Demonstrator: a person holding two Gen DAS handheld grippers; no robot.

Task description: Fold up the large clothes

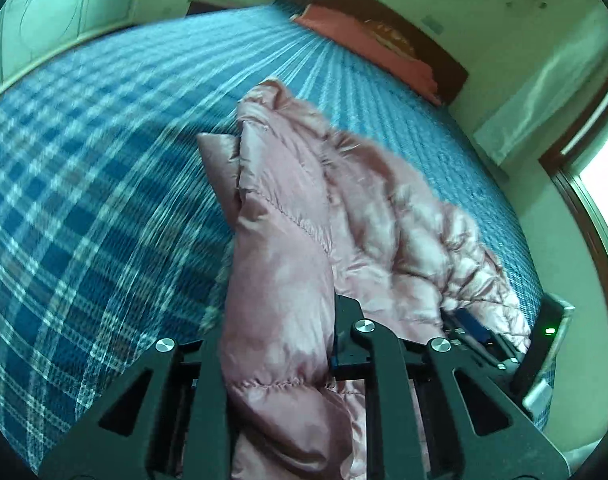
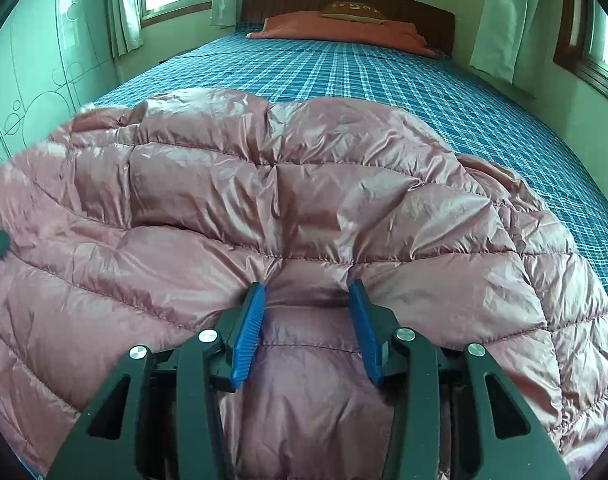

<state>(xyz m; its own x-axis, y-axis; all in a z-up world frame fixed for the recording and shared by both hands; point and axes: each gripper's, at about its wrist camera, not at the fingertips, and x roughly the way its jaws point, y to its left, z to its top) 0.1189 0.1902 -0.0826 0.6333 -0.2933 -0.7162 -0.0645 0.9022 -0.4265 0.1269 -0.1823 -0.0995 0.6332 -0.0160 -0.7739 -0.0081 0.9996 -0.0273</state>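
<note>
Jacket [image 1: 280, 280] hides left tool's [image 1: 278, 344] pads; bedspread [image 1: 84, 184] blurred

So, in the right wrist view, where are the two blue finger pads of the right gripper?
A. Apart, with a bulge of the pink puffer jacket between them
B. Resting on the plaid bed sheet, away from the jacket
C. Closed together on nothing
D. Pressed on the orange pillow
A: the right gripper has its blue pads spread apart, and quilted fabric of the pink puffer jacket bulges into the gap between them.
</note>
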